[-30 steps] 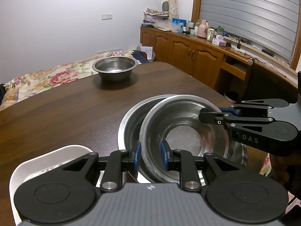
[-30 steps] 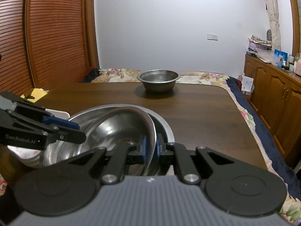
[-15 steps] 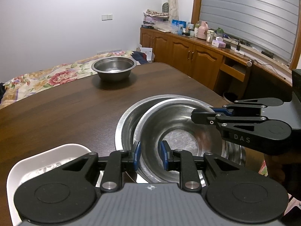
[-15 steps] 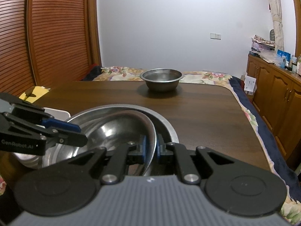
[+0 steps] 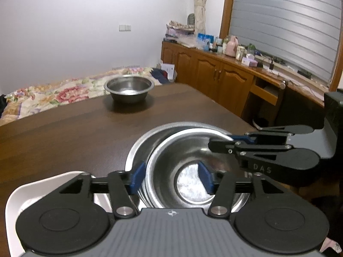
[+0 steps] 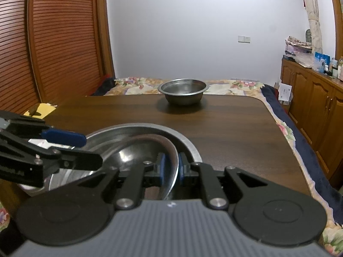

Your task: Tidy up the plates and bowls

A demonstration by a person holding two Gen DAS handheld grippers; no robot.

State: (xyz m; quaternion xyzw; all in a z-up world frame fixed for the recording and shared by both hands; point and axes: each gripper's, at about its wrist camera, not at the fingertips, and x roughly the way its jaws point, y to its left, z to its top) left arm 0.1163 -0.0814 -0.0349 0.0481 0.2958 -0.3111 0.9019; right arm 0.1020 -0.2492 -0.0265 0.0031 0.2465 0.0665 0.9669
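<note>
- Left wrist view: we see our left tongs with blue pads spread wide apart, one on each side of the near rim of the inner steel bowl without gripping it; this bowl sits nested, slightly off-centre, in a larger steel basin on the dark wooden tabletop; a white plate lies just beside the basin, at lower left.
- Right wrist view: we see our right tongs clamped on the rim of the inner steel bowl, one pad inside and one outside the wall; the left tongs enter from the left.
- Both views: a second, smaller steel bowl stands upright, well apart, near the tabletop's far edge; a flowered bed lies beyond.
</note>
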